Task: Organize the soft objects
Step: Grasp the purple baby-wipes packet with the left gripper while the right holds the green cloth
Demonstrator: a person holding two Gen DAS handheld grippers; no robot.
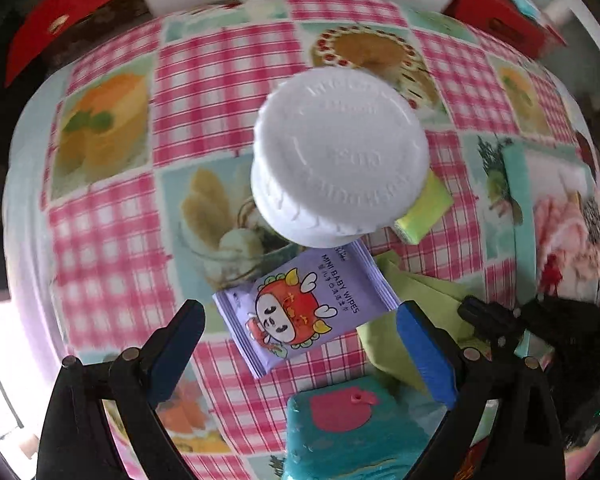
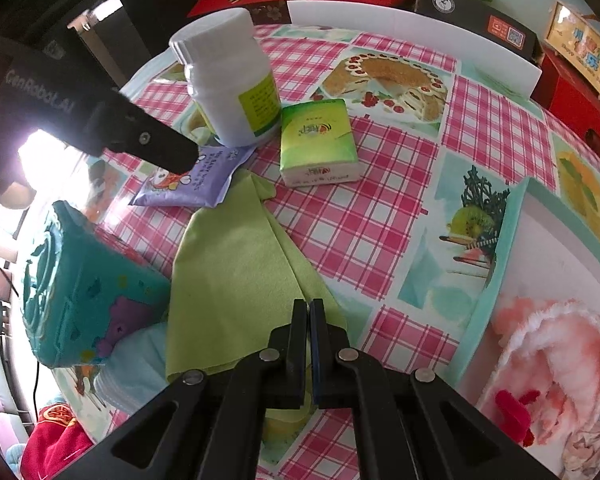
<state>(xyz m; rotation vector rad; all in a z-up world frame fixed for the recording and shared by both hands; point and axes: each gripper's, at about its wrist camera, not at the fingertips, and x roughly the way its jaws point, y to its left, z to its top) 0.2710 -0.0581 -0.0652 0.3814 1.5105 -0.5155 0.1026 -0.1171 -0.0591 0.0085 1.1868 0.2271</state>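
A purple baby wipes pack [image 1: 304,312] lies on the checked tablecloth, just below a white bottle [image 1: 338,158]. My left gripper [image 1: 300,328] is open above the pack, jaws wide on either side of it. The pack also shows in the right wrist view [image 2: 192,182], partly under the left gripper's finger. A green cloth [image 2: 240,276] lies spread beside it. My right gripper [image 2: 309,312] is shut at the cloth's near edge; whether it pinches the cloth is unclear. A green tissue pack [image 2: 318,142] lies near the white bottle [image 2: 230,80].
A teal box [image 2: 540,264] at the right holds pink fluffy items [image 2: 552,352]. A teal felt pouch [image 2: 76,292] sits at the left, also in the left wrist view [image 1: 352,428]. Red and black boxes [image 2: 472,4] line the back behind a white board [image 2: 412,28].
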